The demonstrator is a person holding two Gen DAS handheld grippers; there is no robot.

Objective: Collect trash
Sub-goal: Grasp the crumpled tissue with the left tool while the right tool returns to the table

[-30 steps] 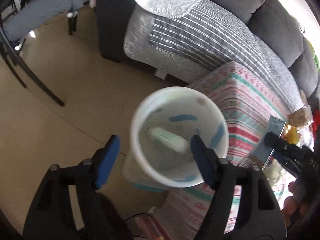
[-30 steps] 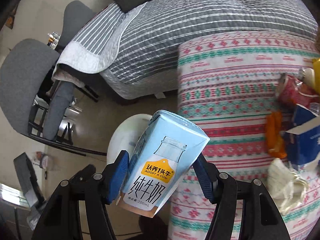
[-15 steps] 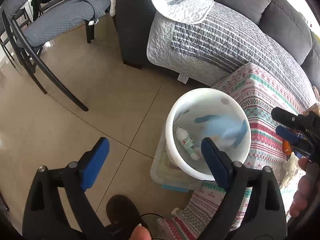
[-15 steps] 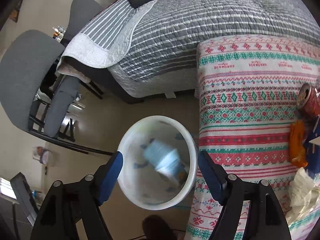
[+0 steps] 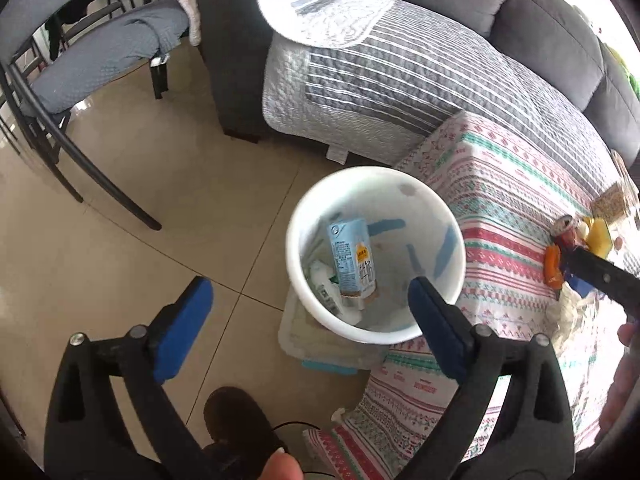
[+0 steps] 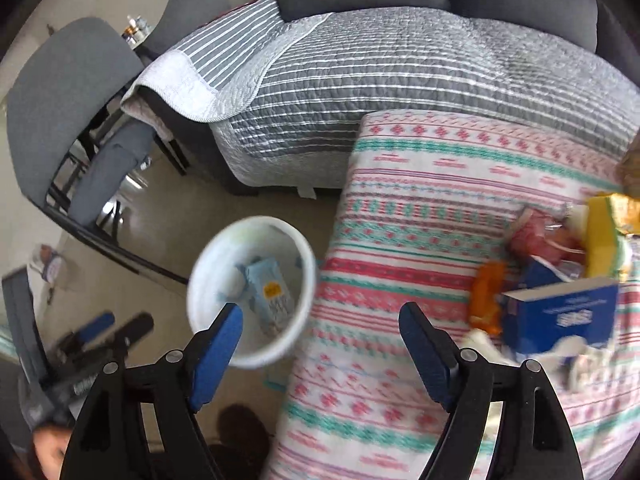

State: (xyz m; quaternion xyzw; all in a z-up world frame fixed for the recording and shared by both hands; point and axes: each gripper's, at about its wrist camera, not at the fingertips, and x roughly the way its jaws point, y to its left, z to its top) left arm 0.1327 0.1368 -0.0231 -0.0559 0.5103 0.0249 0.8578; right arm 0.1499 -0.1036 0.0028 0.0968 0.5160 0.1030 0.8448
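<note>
Inside the white bin (image 5: pixel 304 216), the milk carton (image 5: pixel 354 260) lies beyond both spread hand-held grippers.

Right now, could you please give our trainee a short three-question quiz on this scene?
1. True or false: the milk carton lies inside the white bin.
2. Which item sits on the patterned tablecloth? A) blue box B) a kettle C) a shoe
3. Fill in: both the left gripper and the right gripper are ____.

Key: 1 true; 2 A; 3 open, holding nothing.
</note>
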